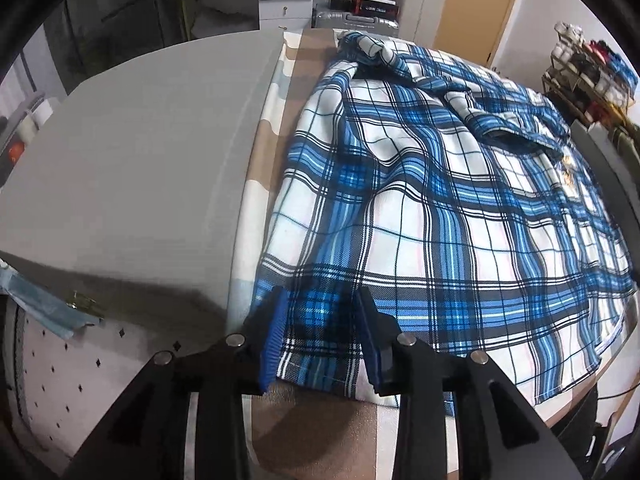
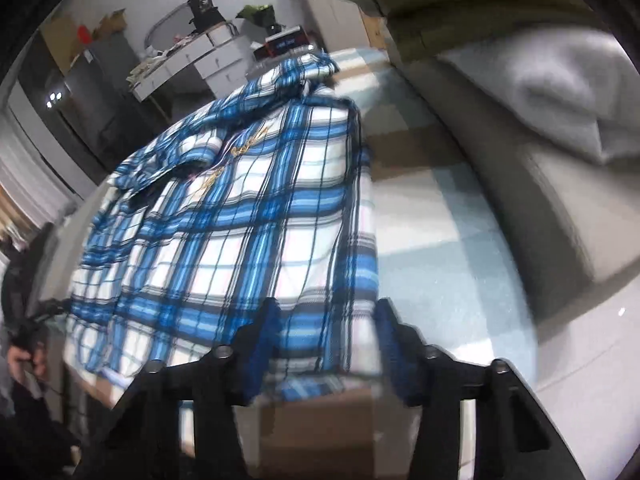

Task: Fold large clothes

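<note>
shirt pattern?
Blue, white and black plaid cotton shirt; clearest in the left wrist view.

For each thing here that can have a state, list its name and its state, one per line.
Plaid shirt: spread flat on the checked cover, collar end rumpled, not yet folded.
Left gripper: open, fingers either side of the shirt's hem.
Right gripper: open, at the hem.
Checked cover: lying flat.

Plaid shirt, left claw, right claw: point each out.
plaid shirt [image 1: 420, 208], left wrist view, middle of its back panel
left claw [image 1: 320, 312], left wrist view, between fingertips
right claw [image 2: 326, 322], right wrist view, between fingertips
</note>
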`<act>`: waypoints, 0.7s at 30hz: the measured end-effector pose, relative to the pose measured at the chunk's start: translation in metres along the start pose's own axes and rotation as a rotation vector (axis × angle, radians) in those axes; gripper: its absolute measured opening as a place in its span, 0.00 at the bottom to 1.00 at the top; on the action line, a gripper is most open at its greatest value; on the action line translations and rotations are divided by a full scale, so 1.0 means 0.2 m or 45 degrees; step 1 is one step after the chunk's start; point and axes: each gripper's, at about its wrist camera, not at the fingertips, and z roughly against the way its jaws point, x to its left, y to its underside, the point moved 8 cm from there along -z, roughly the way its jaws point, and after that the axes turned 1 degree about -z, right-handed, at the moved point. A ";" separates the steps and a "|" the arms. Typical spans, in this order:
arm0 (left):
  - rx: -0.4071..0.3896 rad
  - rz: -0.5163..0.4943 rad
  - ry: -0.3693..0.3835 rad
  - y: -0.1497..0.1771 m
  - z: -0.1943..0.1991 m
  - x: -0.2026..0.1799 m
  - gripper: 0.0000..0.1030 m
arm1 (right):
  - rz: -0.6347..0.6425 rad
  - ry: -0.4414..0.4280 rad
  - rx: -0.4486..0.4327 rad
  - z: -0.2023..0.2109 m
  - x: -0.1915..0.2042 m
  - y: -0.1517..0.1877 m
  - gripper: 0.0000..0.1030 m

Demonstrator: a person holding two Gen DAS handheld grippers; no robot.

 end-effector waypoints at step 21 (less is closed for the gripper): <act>0.055 -0.147 0.039 0.05 0.02 -0.14 0.02 | 0.184 0.311 -0.031 0.29 -0.08 0.06 0.03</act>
